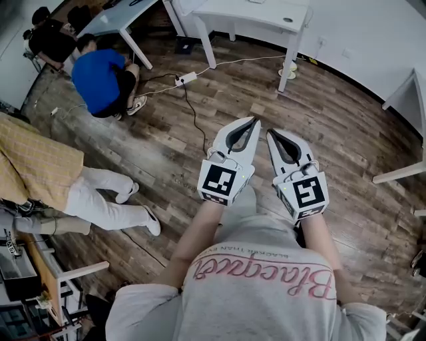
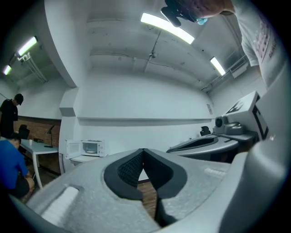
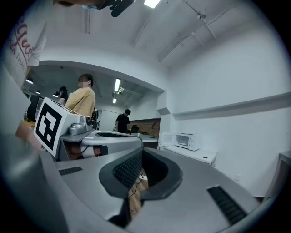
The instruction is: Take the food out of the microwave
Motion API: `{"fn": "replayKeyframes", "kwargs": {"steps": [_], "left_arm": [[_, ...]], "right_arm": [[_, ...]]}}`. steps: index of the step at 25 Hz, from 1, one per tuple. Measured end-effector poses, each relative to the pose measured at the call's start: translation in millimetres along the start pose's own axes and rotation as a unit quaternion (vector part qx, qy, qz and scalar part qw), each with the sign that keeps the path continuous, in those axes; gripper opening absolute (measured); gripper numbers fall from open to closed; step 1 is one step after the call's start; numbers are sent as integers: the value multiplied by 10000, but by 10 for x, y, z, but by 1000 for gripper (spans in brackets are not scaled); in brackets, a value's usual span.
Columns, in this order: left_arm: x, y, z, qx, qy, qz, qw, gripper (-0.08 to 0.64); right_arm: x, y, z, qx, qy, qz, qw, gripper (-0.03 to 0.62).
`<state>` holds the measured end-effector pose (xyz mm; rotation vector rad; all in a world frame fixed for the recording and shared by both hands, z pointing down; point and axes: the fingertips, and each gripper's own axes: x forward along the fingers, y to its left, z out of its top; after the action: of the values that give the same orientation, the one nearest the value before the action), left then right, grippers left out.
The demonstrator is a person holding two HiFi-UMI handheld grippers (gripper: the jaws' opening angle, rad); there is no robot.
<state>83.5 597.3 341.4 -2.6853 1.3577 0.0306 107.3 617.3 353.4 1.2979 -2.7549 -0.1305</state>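
Observation:
A white microwave [image 2: 88, 148] stands far off on a white table [image 2: 84, 159] against the wall, its door swung open to the left. Something pale lies inside it, too small to make out. The right gripper view shows the same microwave [image 3: 187, 140] with its open door [image 3: 166, 139]. In the head view my left gripper [image 1: 255, 121] and right gripper [image 1: 271, 133] are held side by side over the wooden floor, level, both shut and holding nothing. Their tips meet in the left gripper view [image 2: 143, 152] and in the right gripper view [image 3: 142, 152]. The microwave is outside the head view.
A person in blue [image 1: 100, 80] crouches on the floor at the far left. Nearer sits a person in a yellow shirt and white trousers [image 1: 40, 166]. A power strip with its cable [image 1: 186, 78] lies on the floor. White tables [image 1: 259, 13] line the far wall.

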Motion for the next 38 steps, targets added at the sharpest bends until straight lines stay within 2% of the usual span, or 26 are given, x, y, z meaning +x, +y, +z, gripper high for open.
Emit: {"fn": "replayKeyframes", "kwargs": {"steps": [5,15,26,38], "left_arm": [[311,283,-44,-94,91,108,9999,3],[887,912,-147,-166,178,61,9997,3],[1285,1720,-186,-208,143,-97,9996,3],[1657,2106,-383,-340,195,-214,9990,3]], "right_arm": [[307,-201,1,-83,128,117,9998,9],[1062,-680,0,-33,261,2,9997,9],[1935,-877,17,139,357,-114,9992,9],[2364,-1140,-92,-91,542,-331,9979,9]]}}
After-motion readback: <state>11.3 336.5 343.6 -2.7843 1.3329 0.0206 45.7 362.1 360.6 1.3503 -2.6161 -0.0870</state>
